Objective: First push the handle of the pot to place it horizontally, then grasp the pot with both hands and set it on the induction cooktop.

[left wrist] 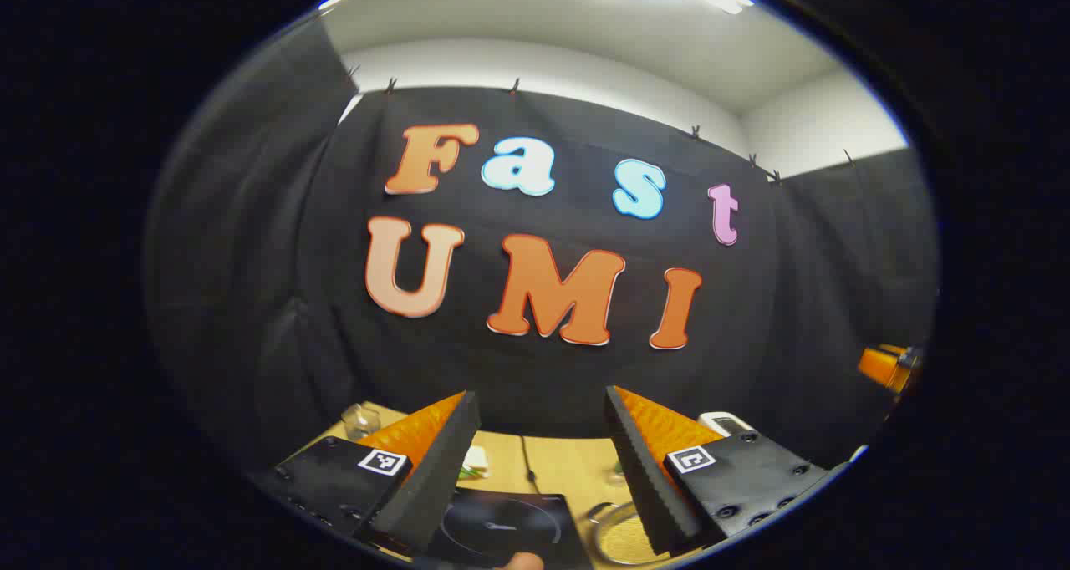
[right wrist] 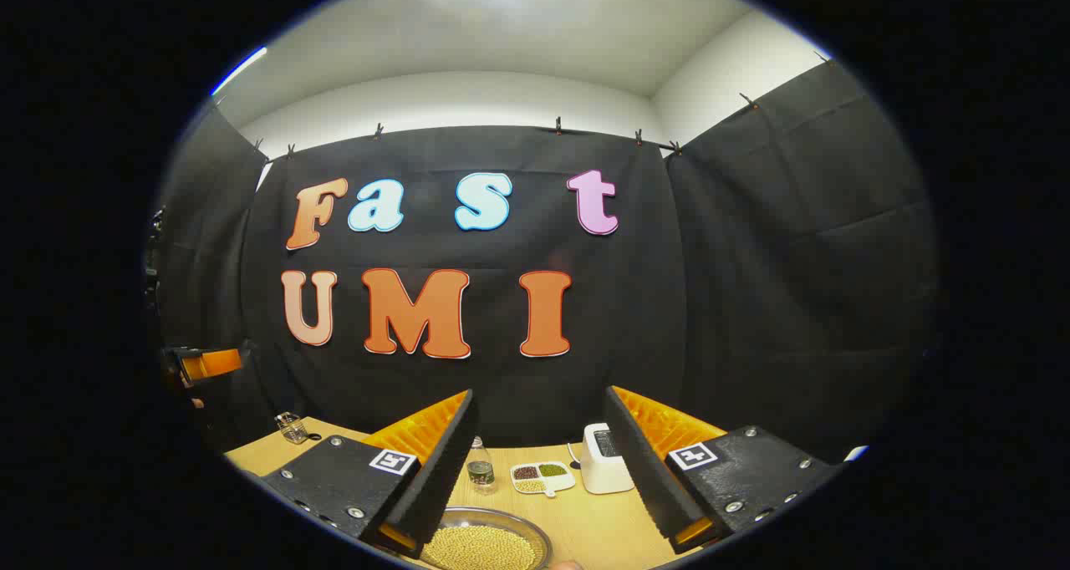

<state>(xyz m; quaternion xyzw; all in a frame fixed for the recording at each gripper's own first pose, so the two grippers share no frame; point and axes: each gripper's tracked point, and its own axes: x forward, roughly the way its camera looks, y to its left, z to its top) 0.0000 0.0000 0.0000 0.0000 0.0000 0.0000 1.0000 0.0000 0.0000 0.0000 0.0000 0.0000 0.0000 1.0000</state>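
The pot (left wrist: 623,536) appears as a round metal vessel at the bottom edge of the left gripper view, right of centre, partly hidden behind a finger; in the right gripper view its bowl (right wrist: 485,545), seemingly full of pale beans, sits at the bottom centre. Its handle cannot be made out. The black induction cooktop (left wrist: 501,528) lies just left of it. The left gripper (left wrist: 542,470) and right gripper (right wrist: 542,470) both hang above the table with fingers spread wide, holding nothing. A loaded pot could tip or spill if grasped unevenly, and a hard push might slide it into the cooktop. The wooden table (right wrist: 593,528) also carries a small bottle (right wrist: 480,465), a divided dish (right wrist: 542,476), a white toaster (right wrist: 603,468) and a glass (right wrist: 291,426), with black cloth walls behind.
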